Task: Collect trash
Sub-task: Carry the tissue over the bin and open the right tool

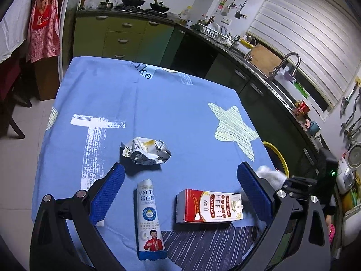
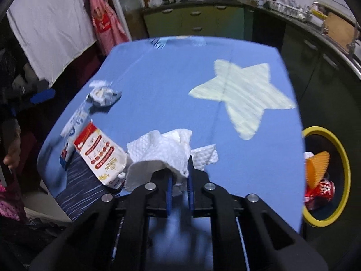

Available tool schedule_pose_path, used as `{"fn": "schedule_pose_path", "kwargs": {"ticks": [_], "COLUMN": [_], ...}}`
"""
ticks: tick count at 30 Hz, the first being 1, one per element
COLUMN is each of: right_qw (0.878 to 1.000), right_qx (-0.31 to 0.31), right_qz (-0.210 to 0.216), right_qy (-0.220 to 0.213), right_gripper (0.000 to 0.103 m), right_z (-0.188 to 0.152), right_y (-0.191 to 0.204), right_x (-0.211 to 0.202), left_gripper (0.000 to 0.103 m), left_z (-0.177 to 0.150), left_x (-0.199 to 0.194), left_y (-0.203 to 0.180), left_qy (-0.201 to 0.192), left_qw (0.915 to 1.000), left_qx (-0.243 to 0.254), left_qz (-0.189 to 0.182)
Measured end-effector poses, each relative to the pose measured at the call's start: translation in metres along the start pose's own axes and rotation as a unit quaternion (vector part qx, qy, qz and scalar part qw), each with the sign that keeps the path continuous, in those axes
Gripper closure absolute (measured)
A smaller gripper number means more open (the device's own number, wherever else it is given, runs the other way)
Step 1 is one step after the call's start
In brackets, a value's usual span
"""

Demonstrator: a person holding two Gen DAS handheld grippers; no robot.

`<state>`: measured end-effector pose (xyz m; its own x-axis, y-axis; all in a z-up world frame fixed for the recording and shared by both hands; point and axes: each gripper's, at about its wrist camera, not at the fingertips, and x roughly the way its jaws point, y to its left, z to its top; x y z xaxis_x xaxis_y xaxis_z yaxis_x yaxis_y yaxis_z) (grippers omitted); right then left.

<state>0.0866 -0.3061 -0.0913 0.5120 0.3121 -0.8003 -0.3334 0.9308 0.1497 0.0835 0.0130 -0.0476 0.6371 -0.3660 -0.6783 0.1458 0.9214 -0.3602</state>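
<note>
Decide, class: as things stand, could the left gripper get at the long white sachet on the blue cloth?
Probably yes. The left gripper is open, and the sachet lies flat between its fingers with nothing on top; the red carton sits apart to one side.

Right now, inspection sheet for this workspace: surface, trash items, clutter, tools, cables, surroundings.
Surface: table under a blue cloth with a pale star print.
Job's things: crumpled foil wrapper, blue-and-white sachet and red-and-white carton lie on the cloth; white paper towel is gripped; yellow-rimmed bin beside the table holds a red can and an orange paper cup.
Clutter: nothing seen beyond the trash.
Tools: left tool open above the sachet and carton; right tool shut on the paper towel.
Cables: nothing seen.
Surroundings: kitchen counter with woks, sink faucet, red apron.
</note>
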Motion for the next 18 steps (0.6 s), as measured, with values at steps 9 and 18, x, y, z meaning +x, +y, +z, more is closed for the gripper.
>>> {"fn": "schedule_pose_path", "kwargs": {"ticks": [9, 18], "right_qw": [0.988, 0.959], "right_qx": [0.08, 0.177], "right_qz": [-0.1, -0.219], "right_qy": [-0.081, -0.023], "right_gripper": [0.093, 0.09], "right_z": [0.003, -0.017], "right_y": [-0.077, -0.192], "right_x": [-0.077, -0.069], "left_gripper": [0.005, 0.005], "left_z": [-0.001, -0.003], "left_x": [0.002, 0.011], "left_y": [-0.008, -0.014], "left_qy": [0.004, 0.019], "left_qw": [0.9999, 0.9997], "left_qx": [0.009, 0.013], "left_qz": [0.003, 0.006]}}
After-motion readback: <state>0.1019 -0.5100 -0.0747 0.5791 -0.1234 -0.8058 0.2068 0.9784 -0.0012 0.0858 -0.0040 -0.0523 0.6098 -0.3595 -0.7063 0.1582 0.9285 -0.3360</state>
